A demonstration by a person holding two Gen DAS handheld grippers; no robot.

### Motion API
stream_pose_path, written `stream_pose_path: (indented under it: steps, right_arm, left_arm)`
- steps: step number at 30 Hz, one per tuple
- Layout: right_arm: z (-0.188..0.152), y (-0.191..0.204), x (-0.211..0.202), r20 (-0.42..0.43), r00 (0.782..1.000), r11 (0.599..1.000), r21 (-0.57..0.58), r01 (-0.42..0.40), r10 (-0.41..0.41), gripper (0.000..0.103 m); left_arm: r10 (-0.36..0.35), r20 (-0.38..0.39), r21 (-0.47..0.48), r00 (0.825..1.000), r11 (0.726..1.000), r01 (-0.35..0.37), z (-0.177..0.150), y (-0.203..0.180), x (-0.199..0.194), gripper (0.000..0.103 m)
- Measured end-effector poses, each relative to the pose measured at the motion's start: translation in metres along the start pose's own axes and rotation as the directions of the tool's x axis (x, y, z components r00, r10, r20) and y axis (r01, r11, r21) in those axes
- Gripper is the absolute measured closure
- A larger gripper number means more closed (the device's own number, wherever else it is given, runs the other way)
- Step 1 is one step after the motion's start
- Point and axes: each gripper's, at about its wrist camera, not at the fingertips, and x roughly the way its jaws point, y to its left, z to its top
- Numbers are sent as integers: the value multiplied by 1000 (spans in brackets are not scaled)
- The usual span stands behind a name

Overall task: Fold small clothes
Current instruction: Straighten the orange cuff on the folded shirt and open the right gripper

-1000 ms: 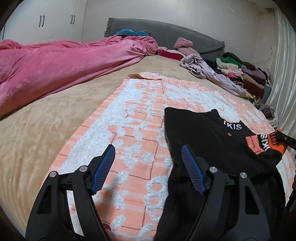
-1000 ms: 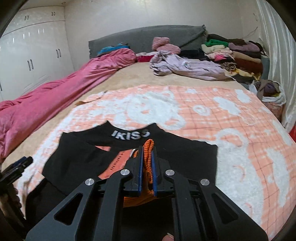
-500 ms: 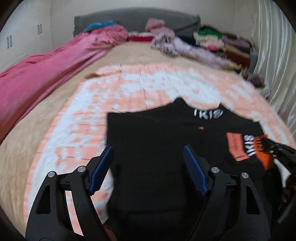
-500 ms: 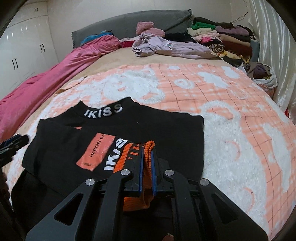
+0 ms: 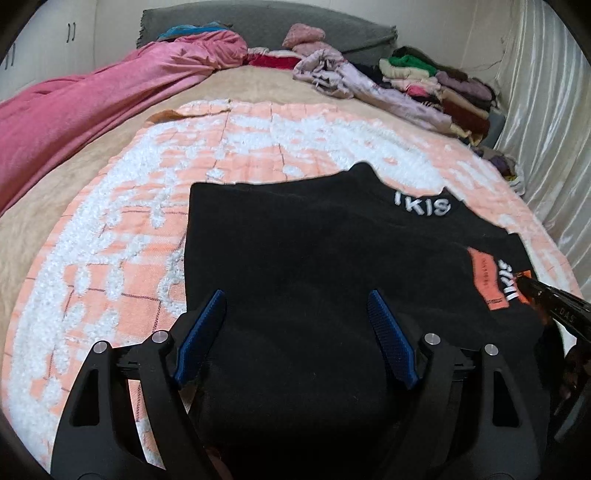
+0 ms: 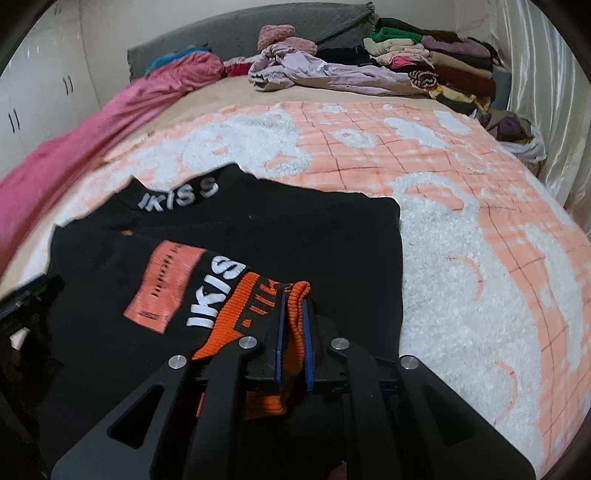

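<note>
Black knit fabric fills the lower middle of both views: a small sweater (image 5: pixel 314 258) lying flat on a tufted orange-and-white blanket (image 5: pixel 236 147), its stand-up collar stitched with white "IKISS" lettering (image 6: pixel 177 194). In the right wrist view, a sleeve is folded across the chest, showing a flat salmon-orange patch (image 6: pixel 162 284) and a ribbed orange cuff (image 6: pixel 255 306). The right gripper (image 6: pixel 293 295) is clamped on that cuff, its blue-edged pads pressed against the bunched ribbing at lower centre. In the left wrist view the left gripper (image 5: pixel 295 301) has its jaws spread wide, hanging over the smooth black body of the sweater with nothing between its ribbed blue pads (image 5: pixel 201 332). A plush pink duvet (image 5: pixel 92 107) lies in a long roll at upper left. Crumpled lilac cloth (image 6: pixel 317 70) and a stack of folded clothes (image 6: pixel 443 62) sit at upper right, in front of a grey padded headboard (image 5: pixel 266 24).
</note>
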Motion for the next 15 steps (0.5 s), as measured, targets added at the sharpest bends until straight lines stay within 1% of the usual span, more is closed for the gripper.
stream_pose_path:
  steps: [3, 8, 11, 12, 13, 14, 15]
  right_arm:
    - [-1, -1, -18, 36, 999, 1000, 15, -8, 8, 88]
    - [-8, 13, -46, 73, 995, 997, -19, -68, 70, 87]
    - [-11, 29, -53, 60, 988, 988, -70, -137, 141, 86]
    - [-13, 35, -54, 50, 986, 984, -93, -153, 158, 83]
    - [-14, 43, -52, 40, 985, 979, -125, -160, 166, 78]
    - [-16, 48, -50, 30, 986, 977, -143, -155, 161, 77]
    - [-18, 51, -45, 14, 990, 978, -160, -136, 140, 77]
  left_arm:
    - [-10, 33, -18, 999, 1000, 10, -2, 3, -15, 31]
    - [11, 65, 5, 998, 1000, -12, -2, -2, -31, 31]
    - [8, 72, 49, 997, 999, -12, -4, -13, -34, 31]
    - [14, 71, 67, 997, 998, -19, -6, -17, -33, 31]
    - [21, 68, 84, 997, 996, -27, -8, -21, -31, 31]
    - [27, 61, 99, 998, 995, -33, -10, -24, -28, 31]
    - [32, 54, 105, 998, 994, -37, -12, -25, -26, 31]
